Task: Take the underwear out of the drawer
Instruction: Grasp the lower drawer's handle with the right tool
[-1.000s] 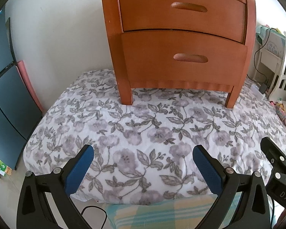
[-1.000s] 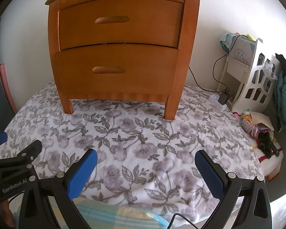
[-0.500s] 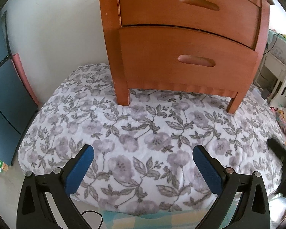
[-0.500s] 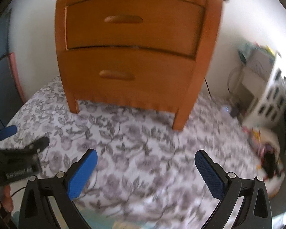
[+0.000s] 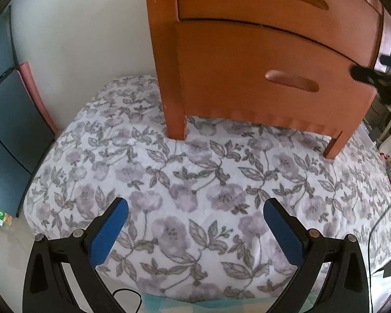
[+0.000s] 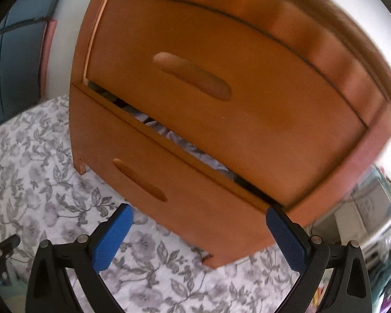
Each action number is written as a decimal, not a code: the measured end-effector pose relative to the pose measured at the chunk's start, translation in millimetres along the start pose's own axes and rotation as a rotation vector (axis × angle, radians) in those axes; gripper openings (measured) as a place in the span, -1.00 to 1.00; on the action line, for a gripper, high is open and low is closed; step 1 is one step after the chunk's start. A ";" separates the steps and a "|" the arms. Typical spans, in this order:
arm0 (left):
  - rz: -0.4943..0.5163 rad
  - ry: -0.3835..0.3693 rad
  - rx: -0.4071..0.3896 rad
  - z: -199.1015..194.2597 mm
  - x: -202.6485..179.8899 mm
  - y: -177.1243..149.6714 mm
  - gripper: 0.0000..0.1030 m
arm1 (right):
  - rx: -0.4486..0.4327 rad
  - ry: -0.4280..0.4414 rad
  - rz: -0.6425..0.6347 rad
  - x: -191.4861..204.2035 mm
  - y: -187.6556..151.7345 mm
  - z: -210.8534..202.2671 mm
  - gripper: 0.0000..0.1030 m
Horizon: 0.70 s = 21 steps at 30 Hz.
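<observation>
An orange wooden nightstand (image 5: 247,52) with two drawers stands on a floral bedspread. Its lower drawer (image 6: 182,195) sits slightly out from the frame. Pale lilac cloth (image 6: 169,135) shows through the gap above that drawer's front. My right gripper (image 6: 199,224) is open, tilted and close in front of the lower drawer, below its oval handle (image 6: 139,180). The right finger's blue pad (image 6: 284,237) is near the drawer's right corner. My left gripper (image 5: 195,221) is open and empty, low over the bedspread and well back from the nightstand. The drawers' insides are otherwise hidden.
The floral bedspread (image 5: 195,177) covers the surface in front of the nightstand. Blue panels (image 5: 7,120) and a white wall stand at the left. A white shelf with clutter (image 6: 372,208) is at the right. A black cable (image 5: 127,294) lies near the front edge.
The right gripper has moved up close to the nightstand and tilted, so the gap above the lower drawer now shows cloth. The left gripper crept forward. Both stay open.
</observation>
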<state>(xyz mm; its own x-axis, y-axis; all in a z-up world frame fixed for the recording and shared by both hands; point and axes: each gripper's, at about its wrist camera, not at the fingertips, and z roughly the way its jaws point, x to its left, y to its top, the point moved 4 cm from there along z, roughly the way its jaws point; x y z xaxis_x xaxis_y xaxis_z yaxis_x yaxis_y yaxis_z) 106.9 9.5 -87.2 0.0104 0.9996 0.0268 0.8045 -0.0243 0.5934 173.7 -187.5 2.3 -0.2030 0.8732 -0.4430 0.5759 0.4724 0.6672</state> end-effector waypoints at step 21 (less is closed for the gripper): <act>0.035 -0.092 0.088 32.1 -16.0 -9.7 1.00 | 0.039 -0.101 -0.241 38.6 24.6 60.6 0.77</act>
<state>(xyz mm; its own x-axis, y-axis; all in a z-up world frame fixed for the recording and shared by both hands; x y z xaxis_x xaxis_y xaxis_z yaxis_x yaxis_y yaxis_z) 118.0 -5.8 -119.2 0.0903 0.9955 -0.0300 0.8519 -0.0616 0.5201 228.0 -149.5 -34.7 -0.2590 0.7188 -0.6451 0.5514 0.6584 0.5123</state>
